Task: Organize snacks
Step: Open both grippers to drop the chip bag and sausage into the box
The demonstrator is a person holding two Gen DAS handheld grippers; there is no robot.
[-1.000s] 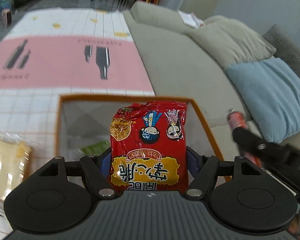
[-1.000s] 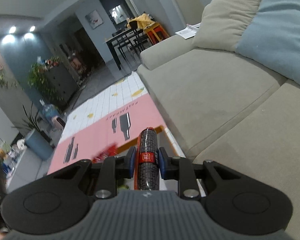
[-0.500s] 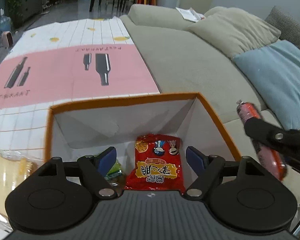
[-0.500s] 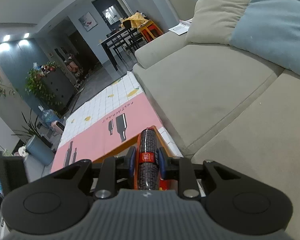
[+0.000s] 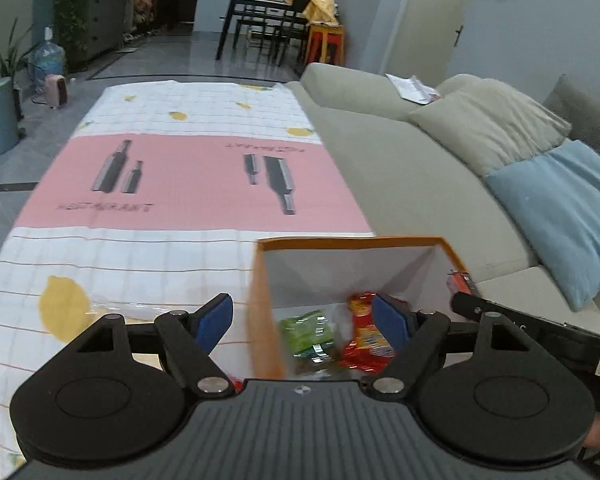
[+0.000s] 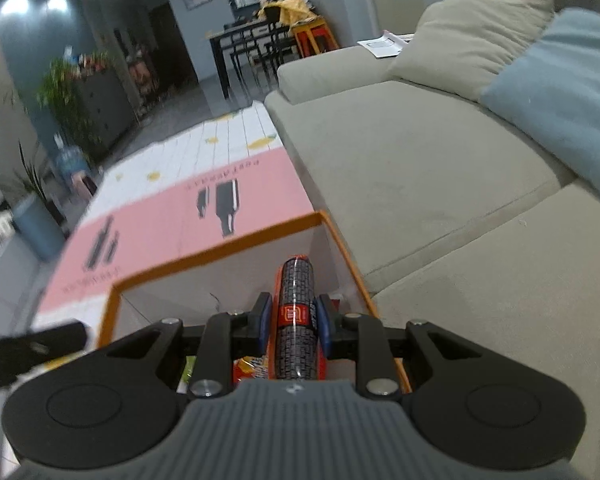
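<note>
An orange-rimmed white box (image 5: 352,242) stands on the table by the sofa. Inside it lie a red snack pack (image 5: 366,344) and a green pack (image 5: 306,330). My left gripper (image 5: 302,316) hovers above the box's left wall, open, with nothing between its blue pads. My right gripper (image 6: 294,316) is shut on a red-and-black sausage stick (image 6: 296,280) and holds it over the box (image 6: 220,250), near its right wall. In the left wrist view the right gripper (image 5: 466,304) comes in from the right with the sausage's tip (image 5: 458,280) at the box's rim.
A checked tablecloth (image 5: 188,184) with a pink band covers the table. Clear plastic wrapping (image 5: 140,308) lies left of the box. The grey sofa (image 5: 400,176) runs along the right with beige and blue cushions (image 5: 564,208). A dining table and chairs stand far back.
The left gripper let go of the red pack, which now lies in the box, then opened wide and drew back up and left. The right gripper carried the sausage over the box.
</note>
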